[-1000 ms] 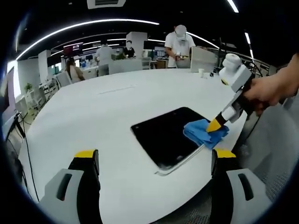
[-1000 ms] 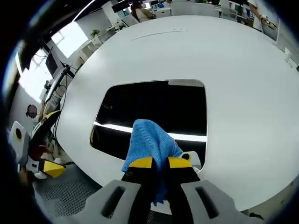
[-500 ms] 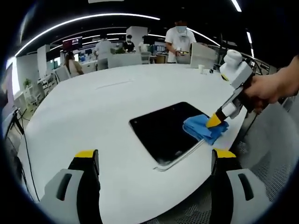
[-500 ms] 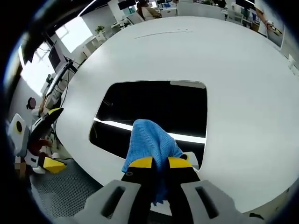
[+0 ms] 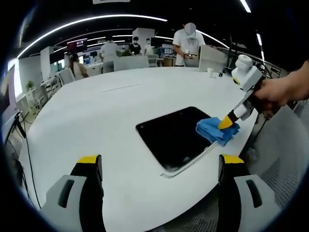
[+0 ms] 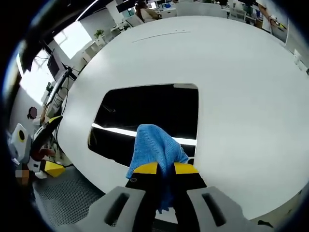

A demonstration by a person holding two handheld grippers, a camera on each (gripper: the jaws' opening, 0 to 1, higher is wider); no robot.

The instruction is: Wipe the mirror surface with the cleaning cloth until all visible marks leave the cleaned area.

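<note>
The right gripper has slid the pinched cloth toward the mirror edge; the left gripper gapes idle. Flat, overlapping strokes would suit.

This is an open office: a large white round table, far desks with monitors, long ceiling lights, and people standing.

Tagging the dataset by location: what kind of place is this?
Most likely an open-plan office: a large round white table holding the dark rectangular mirror, desks with monitors behind, long ceiling strip lights, and people standing at workstations.
</note>
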